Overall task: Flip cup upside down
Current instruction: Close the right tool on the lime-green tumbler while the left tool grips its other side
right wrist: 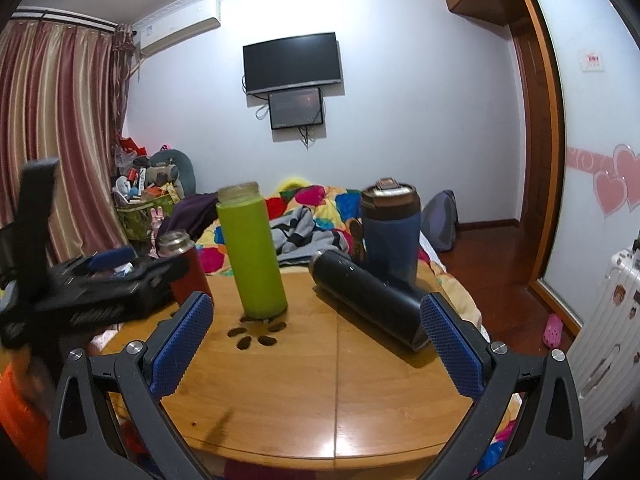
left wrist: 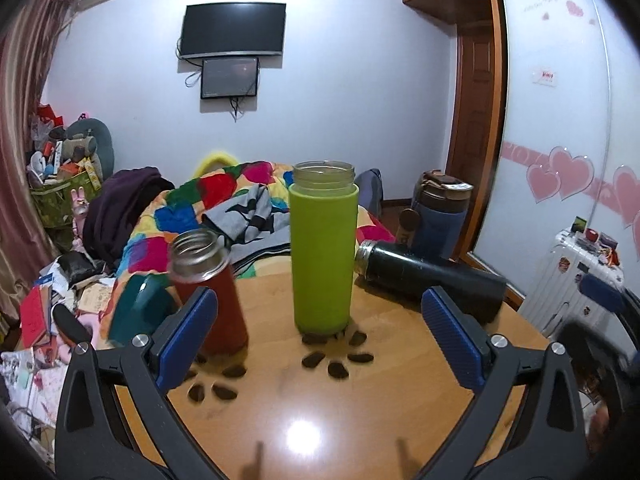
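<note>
A tall green cup point(left wrist: 323, 250) stands upright, mouth up, near the middle of the round wooden table point(left wrist: 360, 408); it also shows in the right wrist view point(right wrist: 253, 252). A red cup point(left wrist: 208, 292) with a steel neck stands upright, mouth up, at the table's left, close to my left fingertip point(left wrist: 188, 336). My left gripper point(left wrist: 320, 336) is open and empty, in front of the green cup. My right gripper point(right wrist: 316, 344) is open and empty. A black flask point(right wrist: 366, 298) lies on its side by its right finger.
A blue lidded tumbler point(right wrist: 390, 232) stands behind the black flask point(left wrist: 430, 276). Dark oval cutouts point(left wrist: 336, 356) mark the table top. A bed with a colourful quilt point(left wrist: 224, 208) lies behind the table. A white suitcase point(right wrist: 600, 344) stands on the right. The left gripper's body point(right wrist: 80, 292) reaches in from the left.
</note>
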### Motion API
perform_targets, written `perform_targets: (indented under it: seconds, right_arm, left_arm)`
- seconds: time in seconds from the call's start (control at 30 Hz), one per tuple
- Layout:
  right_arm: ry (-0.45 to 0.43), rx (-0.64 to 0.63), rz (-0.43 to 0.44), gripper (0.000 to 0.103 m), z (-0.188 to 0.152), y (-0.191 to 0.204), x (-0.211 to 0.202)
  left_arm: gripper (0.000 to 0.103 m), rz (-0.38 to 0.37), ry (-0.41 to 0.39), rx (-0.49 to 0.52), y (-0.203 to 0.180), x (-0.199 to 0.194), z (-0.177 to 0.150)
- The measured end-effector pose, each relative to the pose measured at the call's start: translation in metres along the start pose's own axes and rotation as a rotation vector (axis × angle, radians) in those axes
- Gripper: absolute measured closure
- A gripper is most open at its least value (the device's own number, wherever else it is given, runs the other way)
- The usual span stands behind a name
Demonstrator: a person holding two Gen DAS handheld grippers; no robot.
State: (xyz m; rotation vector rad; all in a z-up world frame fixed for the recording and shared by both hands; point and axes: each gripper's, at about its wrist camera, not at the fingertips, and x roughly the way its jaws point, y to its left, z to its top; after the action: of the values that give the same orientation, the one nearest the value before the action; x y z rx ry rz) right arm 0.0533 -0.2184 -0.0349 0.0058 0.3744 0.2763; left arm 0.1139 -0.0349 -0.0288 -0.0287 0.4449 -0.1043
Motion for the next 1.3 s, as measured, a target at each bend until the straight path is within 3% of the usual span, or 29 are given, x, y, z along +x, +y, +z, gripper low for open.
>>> perform_targets:
  seconds: [0.3,0.37,0.53,0.6,0.83,1.03,1.3]
  right_arm:
    - [0.088,0.087,0.024,0.000,-0.020,-0.034,0.026]
    - [0.105,0.097,0.027,0.000,-0.024,-0.040,0.032]
    - [0.127,0.113,0.028,0.000,-0.030,-0.048,0.037]
    - [0.131,0.117,0.031,0.000,-0.030,-0.050,0.037]
    - [0.127,0.069,0.023,0.000,-0.030,-0.040,0.035]
    - [0.126,0.017,0.035,0.000,-0.036,-0.028,0.031]
    - [0.161,-0.086,0.155,0.000,-0.057,0.009,0.036]
  left_arm:
    - [0.000,0.057,0.059,-0.026,-0.004,0.083,0.022]
    - [0.006,0.070,0.060,-0.021,-0.007,0.096,0.026]
    - [0.036,0.070,0.091,-0.007,-0.013,0.116,0.030]
    - [0.039,0.077,0.100,0.000,-0.015,0.121,0.029]
    - [0.040,0.037,0.121,0.016,-0.012,0.110,0.028]
    - [0.040,-0.028,0.137,0.051,-0.011,0.072,0.013]
    - [0.040,-0.126,0.153,0.084,-0.017,0.014,-0.010]
